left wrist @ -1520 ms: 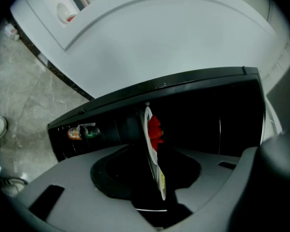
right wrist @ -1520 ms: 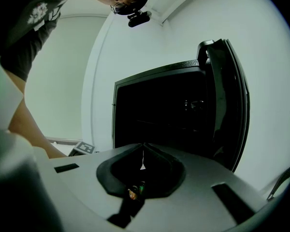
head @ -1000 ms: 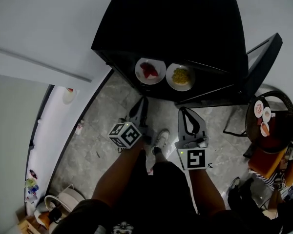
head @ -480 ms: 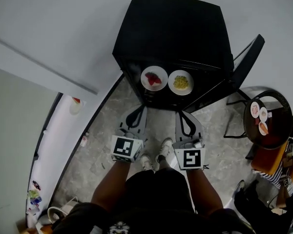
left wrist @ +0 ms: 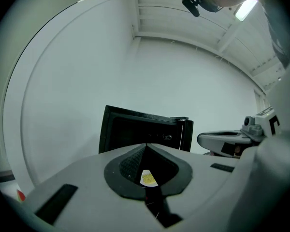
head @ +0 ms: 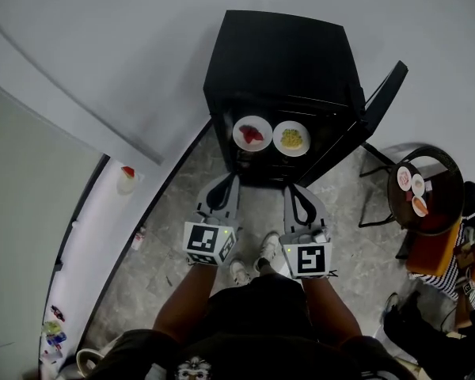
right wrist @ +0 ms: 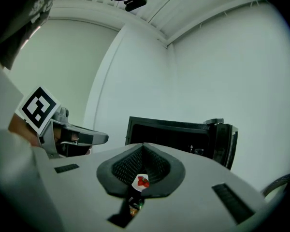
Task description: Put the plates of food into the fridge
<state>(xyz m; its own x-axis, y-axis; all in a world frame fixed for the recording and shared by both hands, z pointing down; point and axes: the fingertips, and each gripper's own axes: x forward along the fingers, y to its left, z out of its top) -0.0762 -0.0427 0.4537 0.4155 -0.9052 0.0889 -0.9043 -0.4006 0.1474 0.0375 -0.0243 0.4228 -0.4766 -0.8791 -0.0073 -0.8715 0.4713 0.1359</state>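
**Both plates inside fridge, door open**

Plate of red food (head: 252,133) and plate of yellow food (head: 291,138) sit side by side inside the black fridge (head: 281,62). Fridge door (head: 382,100) stands open at right. Left gripper (head: 231,180) and right gripper (head: 290,190) are short of the fridge, clear of both plates. Both pairs of jaws are closed together with nothing held.
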